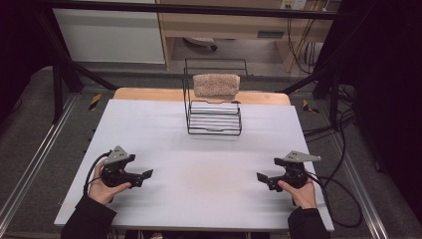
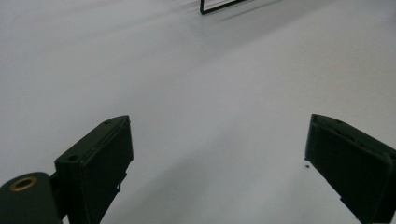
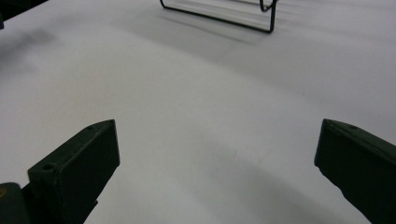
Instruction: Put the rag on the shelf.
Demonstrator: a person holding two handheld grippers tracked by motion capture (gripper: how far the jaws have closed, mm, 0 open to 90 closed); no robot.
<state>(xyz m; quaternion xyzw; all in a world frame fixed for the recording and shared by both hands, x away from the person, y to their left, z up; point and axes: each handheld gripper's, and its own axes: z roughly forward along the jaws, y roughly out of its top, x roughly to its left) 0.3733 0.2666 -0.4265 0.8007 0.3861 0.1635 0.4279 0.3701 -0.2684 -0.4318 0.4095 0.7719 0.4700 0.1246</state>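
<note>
A black wire rack (image 1: 214, 115) stands at the far middle of the white table (image 1: 199, 164), and a brown fuzzy towel (image 1: 216, 85) hangs over its top bar. My left gripper (image 1: 145, 176) rests low at the near left, held in a hand, jaws wide apart with nothing between them (image 2: 217, 154). At the near right sits my right gripper (image 1: 261, 177), also open and empty (image 3: 217, 158). Both point toward the table's middle. A corner of the wire rack (image 2: 219, 5) shows at the top of the left gripper view, and its base (image 3: 219, 14) in the right gripper view.
The table's wooden far edge (image 1: 144, 93) shows behind the white top. Black frame bars (image 1: 64, 55) stand at both far sides, and cables (image 1: 343, 199) trail off the right edge. A wide bare stretch of table lies between the grippers and the rack.
</note>
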